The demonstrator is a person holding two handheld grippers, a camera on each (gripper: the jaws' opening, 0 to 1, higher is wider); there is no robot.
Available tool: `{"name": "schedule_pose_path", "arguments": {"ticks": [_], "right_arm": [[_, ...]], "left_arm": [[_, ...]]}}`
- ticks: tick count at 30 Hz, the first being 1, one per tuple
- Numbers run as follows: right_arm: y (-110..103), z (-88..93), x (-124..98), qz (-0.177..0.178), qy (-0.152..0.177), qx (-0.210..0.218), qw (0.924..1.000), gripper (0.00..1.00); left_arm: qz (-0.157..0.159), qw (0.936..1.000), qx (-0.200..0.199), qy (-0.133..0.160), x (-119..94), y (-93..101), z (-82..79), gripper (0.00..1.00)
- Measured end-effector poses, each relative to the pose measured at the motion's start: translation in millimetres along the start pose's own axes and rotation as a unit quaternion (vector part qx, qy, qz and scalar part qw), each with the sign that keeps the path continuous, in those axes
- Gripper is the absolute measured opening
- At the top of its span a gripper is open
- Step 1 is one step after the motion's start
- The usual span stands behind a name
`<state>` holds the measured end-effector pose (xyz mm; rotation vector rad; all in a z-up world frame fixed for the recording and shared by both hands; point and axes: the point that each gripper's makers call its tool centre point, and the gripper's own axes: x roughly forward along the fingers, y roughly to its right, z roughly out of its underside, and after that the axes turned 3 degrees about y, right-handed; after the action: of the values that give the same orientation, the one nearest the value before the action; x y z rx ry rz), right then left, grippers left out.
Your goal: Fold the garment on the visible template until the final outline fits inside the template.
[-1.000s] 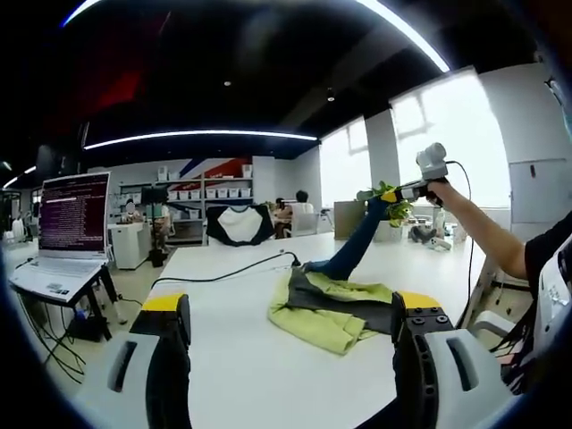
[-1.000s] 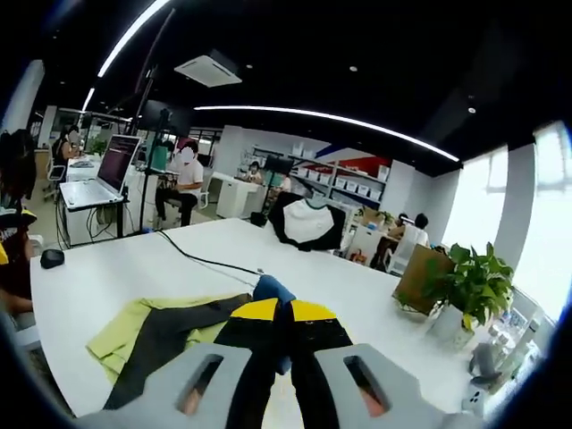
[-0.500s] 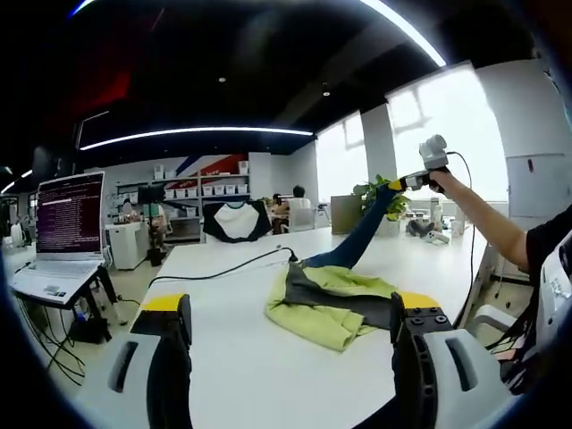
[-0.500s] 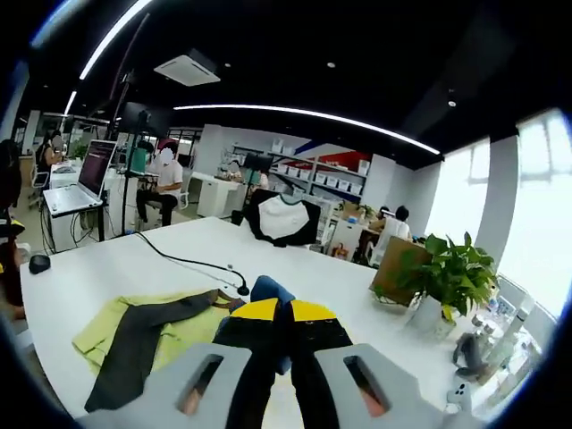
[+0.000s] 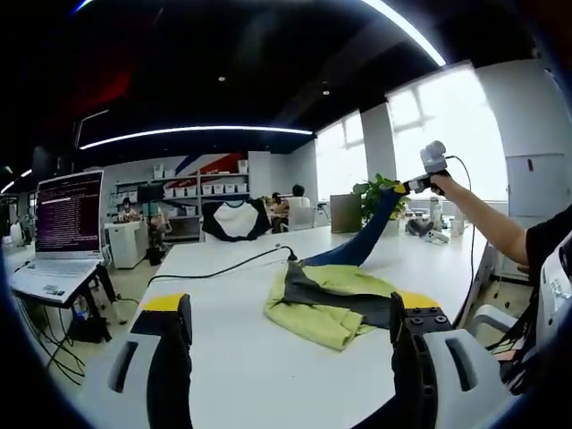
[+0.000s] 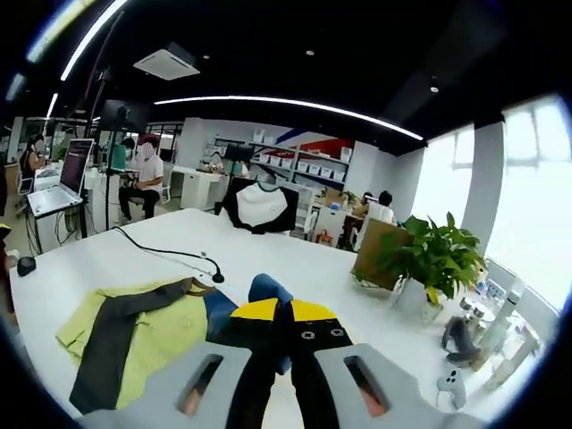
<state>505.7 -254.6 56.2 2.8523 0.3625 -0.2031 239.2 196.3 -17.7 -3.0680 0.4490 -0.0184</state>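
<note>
A garment in lime green, dark grey and blue [image 5: 332,302] lies bunched on the white table [image 5: 232,357]. Its blue sleeve [image 5: 365,239] stretches up and to the right, and the right gripper [image 5: 409,186] is shut on the sleeve's end at arm's length. In the right gripper view the shut jaws [image 6: 281,315] pinch the blue sleeve [image 6: 268,290], with the green and grey body [image 6: 138,326] spread at lower left. My left gripper [image 5: 290,313] stands open above the table's near side, short of the garment, with nothing between its fingers.
A black cable [image 5: 223,271] runs across the table behind the garment. An open laptop [image 5: 63,228] stands on a stand at left. A potted plant [image 6: 429,259] and small items sit at the table's right end. People sit at desks in the background.
The right gripper has pulled the blue sleeve further out to the right, stretching it straighter. The garment's body has spread a little. The left gripper has stayed open in place.
</note>
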Motion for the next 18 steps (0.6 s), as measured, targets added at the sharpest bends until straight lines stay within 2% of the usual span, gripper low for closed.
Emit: {"name": "schedule_pose_path", "arguments": {"ticks": [12, 18], "right_arm": [[31.3, 62.8, 9.8, 0.026, -0.05, 0.023, 0.9982, 0.0], [46.4, 90.7, 9.6, 0.037, -0.067, 0.04, 0.9963, 0.0]], "left_arm": [[-0.002, 1.0, 0.0, 0.001, -0.4, 0.3, 0.7, 0.97], [0.004, 1.0, 0.005, -0.002, 1.4, 6.8, 2.1, 0.97]]}}
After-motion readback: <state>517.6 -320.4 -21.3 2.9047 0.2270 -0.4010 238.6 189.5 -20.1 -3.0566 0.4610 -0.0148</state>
